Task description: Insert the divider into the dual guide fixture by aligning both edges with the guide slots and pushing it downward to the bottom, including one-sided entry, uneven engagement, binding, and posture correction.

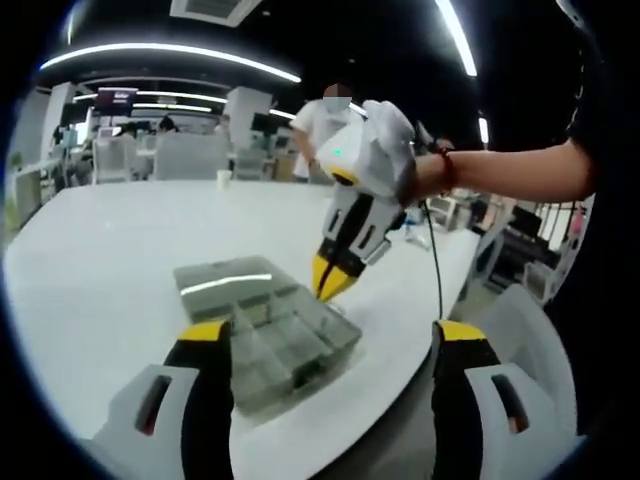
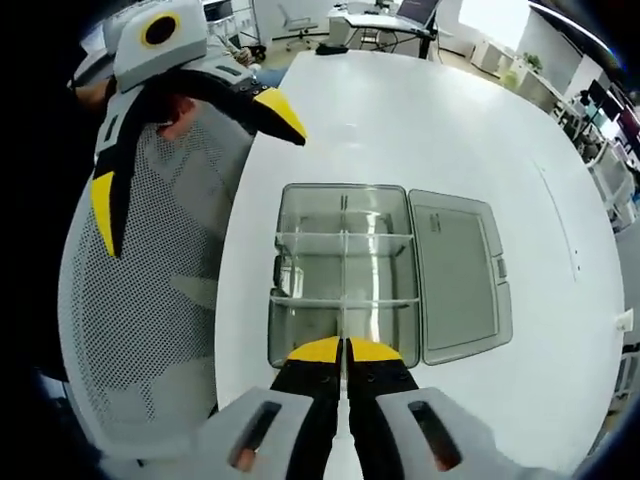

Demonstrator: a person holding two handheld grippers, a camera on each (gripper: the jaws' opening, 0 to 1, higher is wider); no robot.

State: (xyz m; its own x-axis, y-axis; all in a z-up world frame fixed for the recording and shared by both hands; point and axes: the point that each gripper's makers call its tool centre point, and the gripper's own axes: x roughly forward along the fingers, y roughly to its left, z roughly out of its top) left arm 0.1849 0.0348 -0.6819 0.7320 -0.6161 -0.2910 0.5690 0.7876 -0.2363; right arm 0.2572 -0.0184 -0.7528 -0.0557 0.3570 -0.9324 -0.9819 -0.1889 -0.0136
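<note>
Right tool (image 2: 346, 352) is pinched on the top edge of a thin clear divider (image 2: 344, 300) standing in the box (image 2: 300, 340) on the desk (image 2: 420, 120), left tool (image 1: 325, 345) spread wide nearby; divider looks light, stiff, slick, so I'd grip mid-edge.

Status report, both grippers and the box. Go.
Left gripper open, held off the table edge. Right gripper shut on thin clear divider, over the compartment box. Lid open flat. Nothing obstructing.
</note>
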